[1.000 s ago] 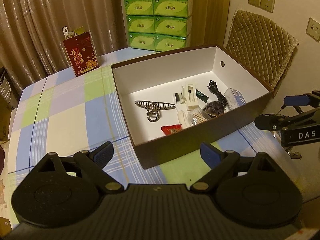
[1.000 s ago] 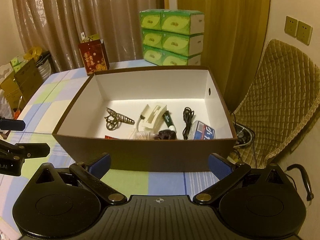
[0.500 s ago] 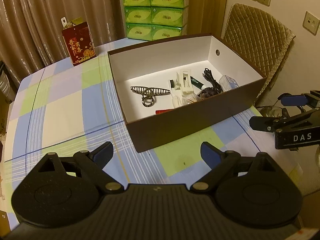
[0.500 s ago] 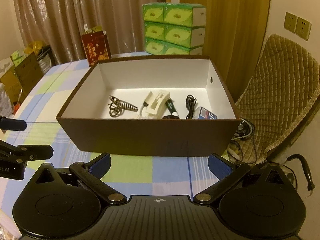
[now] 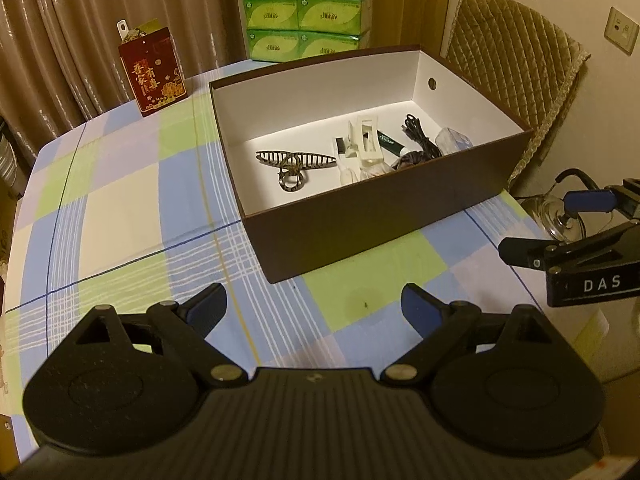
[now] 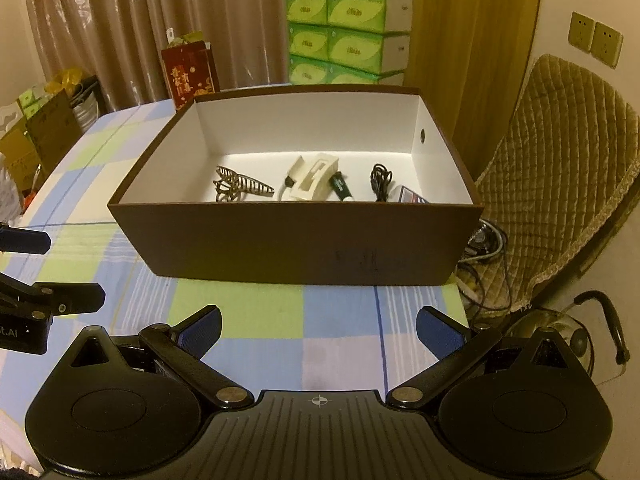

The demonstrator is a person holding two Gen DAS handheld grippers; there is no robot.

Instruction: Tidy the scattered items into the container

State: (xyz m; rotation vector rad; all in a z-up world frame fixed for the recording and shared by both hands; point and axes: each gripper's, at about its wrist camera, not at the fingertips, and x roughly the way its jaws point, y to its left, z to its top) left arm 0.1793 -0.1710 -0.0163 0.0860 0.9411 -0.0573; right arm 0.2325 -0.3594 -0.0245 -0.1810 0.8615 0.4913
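A brown box with white inside [image 5: 360,224] [image 6: 304,240] stands on the checked tablecloth. In it lie a bronze hair claw [image 5: 296,160] [image 6: 240,188], a cream plastic holder [image 5: 366,140] [image 6: 314,176], a green tube [image 6: 340,186], a black cable [image 5: 418,140] [image 6: 380,182] and a small packet [image 5: 454,142]. My left gripper [image 5: 314,306] is open and empty, in front of the box's near left corner. My right gripper [image 6: 318,326] is open and empty, in front of the box's near wall. Each gripper shows in the other's view: the right [image 5: 568,236], the left [image 6: 36,272].
A red gift bag [image 5: 154,72] stands at the table's far edge. Green tissue packs [image 5: 304,8] are stacked behind the box. A quilted chair [image 6: 560,184] stands right of the table, with a kettle [image 6: 572,336] and cords below. Cartons [image 6: 36,140] stand at far left.
Both grippers have drawn back from the box, so more tablecloth shows in front of it. Both stay open and empty. The box and its contents have not moved.
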